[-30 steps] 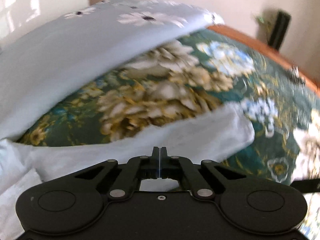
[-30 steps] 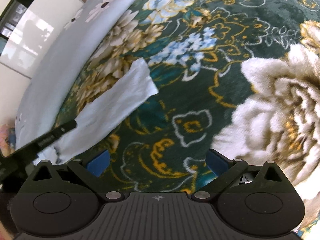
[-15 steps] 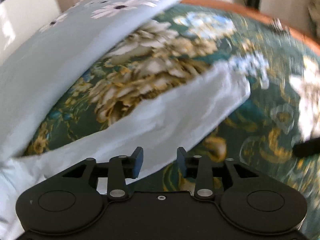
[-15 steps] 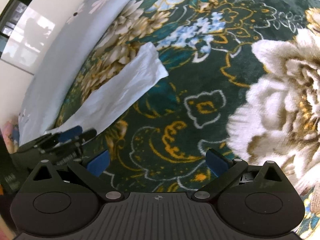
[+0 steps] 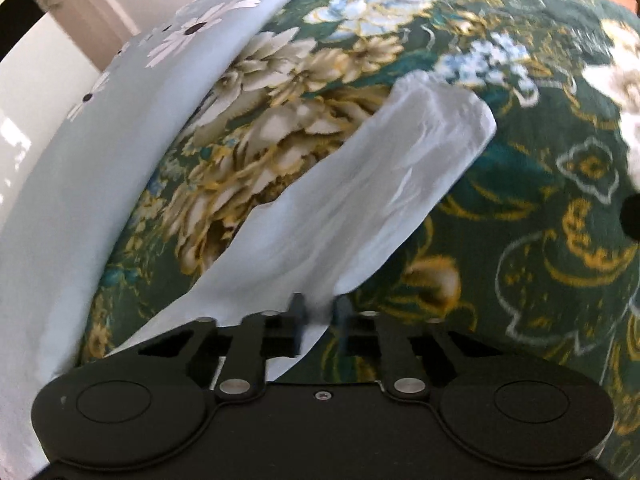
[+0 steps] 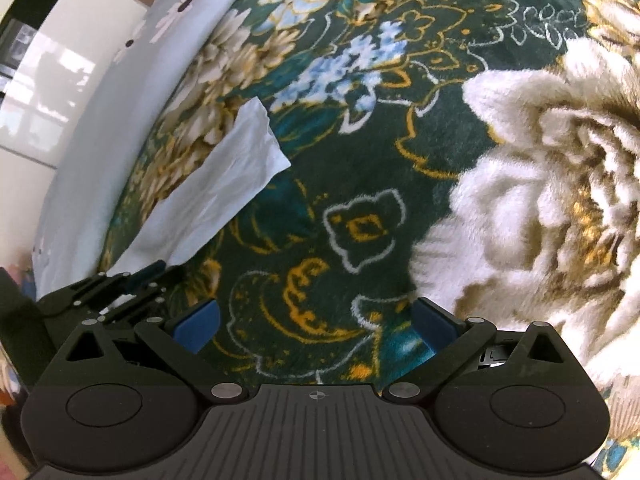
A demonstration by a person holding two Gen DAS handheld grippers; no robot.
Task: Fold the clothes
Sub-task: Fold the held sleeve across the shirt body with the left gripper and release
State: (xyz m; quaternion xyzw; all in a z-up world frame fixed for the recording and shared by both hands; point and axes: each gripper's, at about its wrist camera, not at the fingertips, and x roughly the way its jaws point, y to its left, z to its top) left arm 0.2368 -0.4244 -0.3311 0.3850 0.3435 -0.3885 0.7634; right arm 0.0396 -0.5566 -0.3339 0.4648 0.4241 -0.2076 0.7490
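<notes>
**A:** So it's a bed with a dark green floral blanket (image 5: 520, 240), plus a pale blue daisy-print sheet (image 5: 80, 184) bunched along its left edge. Nearest thing in the left view is the left tool (image 5: 318, 312), jaws closing, blurred mid-motion, with the near edge of the white garment (image 5: 360, 208) sitting between them. Can't swear the pads are biting yet.

**B:** Which way does the cloth run from there?

**A:** Long axis goes from the left tool up and away to the right, the free end lying flat on the blanket further out. The right tool (image 6: 316, 320) is wide open, blue pads empty, hovering over bare blanket well to the right of the cloth. So the left is clearly the nearer one.

**B:** What's changed?

**A:** A second ago the left was pinched shut, half a second ago it had popped open, and now it's closing again lower down the strip. The right barely moved.
</notes>
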